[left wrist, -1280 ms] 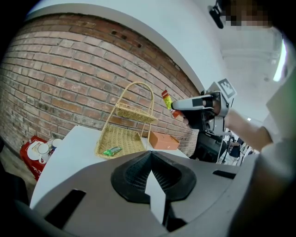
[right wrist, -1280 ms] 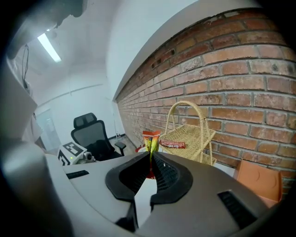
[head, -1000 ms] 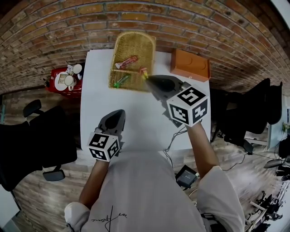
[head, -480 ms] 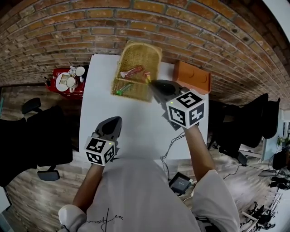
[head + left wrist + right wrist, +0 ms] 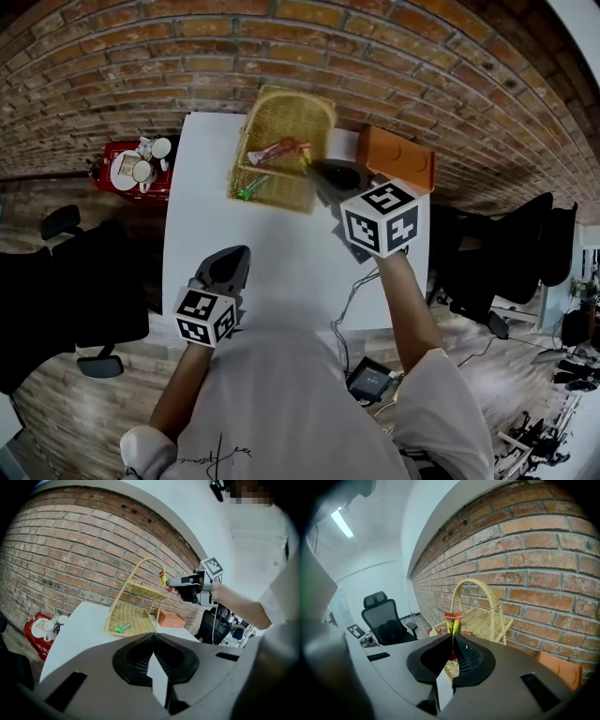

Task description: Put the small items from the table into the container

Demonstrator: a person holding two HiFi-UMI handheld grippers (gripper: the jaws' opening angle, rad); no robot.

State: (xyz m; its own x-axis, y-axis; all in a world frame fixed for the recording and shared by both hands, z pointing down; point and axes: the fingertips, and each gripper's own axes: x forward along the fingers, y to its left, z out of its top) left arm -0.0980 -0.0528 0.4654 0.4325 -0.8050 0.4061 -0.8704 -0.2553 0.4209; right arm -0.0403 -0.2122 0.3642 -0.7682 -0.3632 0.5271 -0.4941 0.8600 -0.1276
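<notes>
Small packet is pinched in the right claw, right over the right-hand rim of the wicker basket at the counter's far edge. My tip: get it well inside the rim and clear of the handle, go low, then release so it lands by the red packet instead of bouncing out. Left claw is clenched on nothing, near the counter's front edge.
</notes>
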